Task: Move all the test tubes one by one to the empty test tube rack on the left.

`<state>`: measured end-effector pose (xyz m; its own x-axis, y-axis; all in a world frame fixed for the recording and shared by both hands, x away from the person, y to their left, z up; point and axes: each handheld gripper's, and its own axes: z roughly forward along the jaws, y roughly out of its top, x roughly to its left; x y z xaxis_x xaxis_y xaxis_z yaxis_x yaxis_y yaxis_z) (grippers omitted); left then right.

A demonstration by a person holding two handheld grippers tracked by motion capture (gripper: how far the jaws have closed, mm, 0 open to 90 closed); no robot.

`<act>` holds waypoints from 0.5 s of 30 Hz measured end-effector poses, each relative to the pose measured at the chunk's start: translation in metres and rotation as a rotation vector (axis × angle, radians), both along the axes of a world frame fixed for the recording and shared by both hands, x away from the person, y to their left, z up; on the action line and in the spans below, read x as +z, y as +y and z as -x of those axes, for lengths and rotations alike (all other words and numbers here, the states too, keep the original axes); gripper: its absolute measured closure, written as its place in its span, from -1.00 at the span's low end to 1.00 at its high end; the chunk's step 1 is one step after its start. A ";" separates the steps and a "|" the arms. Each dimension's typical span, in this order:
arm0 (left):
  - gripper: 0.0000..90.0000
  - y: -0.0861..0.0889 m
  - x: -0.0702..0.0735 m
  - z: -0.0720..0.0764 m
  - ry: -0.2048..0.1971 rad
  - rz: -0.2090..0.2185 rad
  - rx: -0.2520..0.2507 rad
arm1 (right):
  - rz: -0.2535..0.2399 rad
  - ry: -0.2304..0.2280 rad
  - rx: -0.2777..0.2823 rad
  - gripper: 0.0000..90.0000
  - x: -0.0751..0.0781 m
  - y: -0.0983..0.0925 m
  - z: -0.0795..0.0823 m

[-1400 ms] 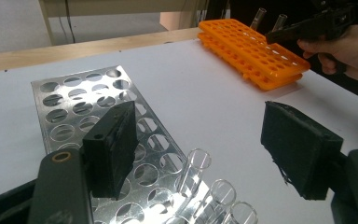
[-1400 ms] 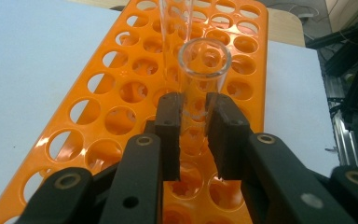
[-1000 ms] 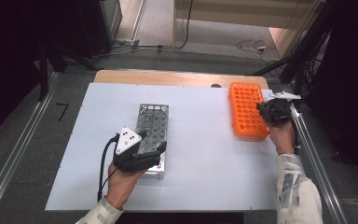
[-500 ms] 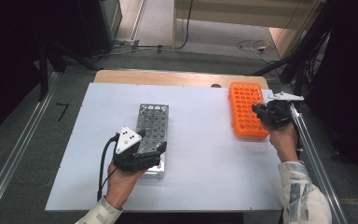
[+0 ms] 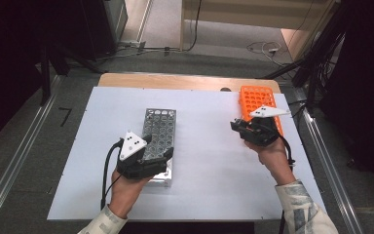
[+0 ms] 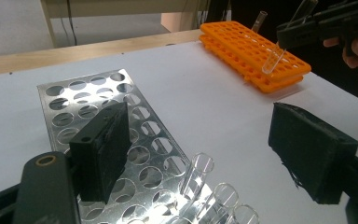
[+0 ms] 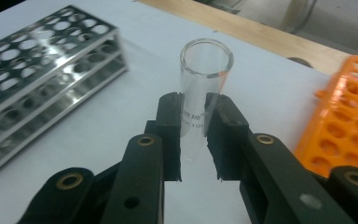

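The right tongs (image 5: 238,127) are held above the worktop (image 5: 209,195), just left of the orange rack (image 5: 254,97), with the right hand (image 5: 272,153) behind them and the forearm entering from the lower right. Their jaws pinch a glass tube (image 7: 200,88) near its lower half, open mouth facing away from the camera. The left tongs (image 5: 153,156) rest at the near end of the steel rack (image 5: 158,126), jaws spread; one jaw appears to sit over the rack holes, the other beside the rack. Several tubes (image 6: 196,175) stand in the rack's near corner.
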<state>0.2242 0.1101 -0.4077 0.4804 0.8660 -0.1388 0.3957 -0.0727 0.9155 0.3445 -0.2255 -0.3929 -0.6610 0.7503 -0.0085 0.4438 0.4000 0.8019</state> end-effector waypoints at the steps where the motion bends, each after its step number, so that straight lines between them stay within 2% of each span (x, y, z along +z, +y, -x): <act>1: -0.54 0.000 0.000 0.000 -0.001 -0.001 -0.001 | 0.000 0.005 0.012 0.62 -0.001 0.004 0.002; 6: -0.52 -0.001 0.001 0.001 -0.003 0.001 -0.010 | 0.020 0.023 0.088 0.62 -0.008 0.025 0.014; 15: -0.50 -0.006 0.003 0.003 -0.009 -0.008 -0.033 | 0.051 0.052 0.186 0.62 -0.022 0.052 0.033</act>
<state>0.2207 0.1038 -0.4051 0.5103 0.8505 -0.1278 0.3845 -0.0927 0.9185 0.3117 -0.1735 -0.4149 -0.7890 0.6143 -0.0052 0.3988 0.5186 0.7563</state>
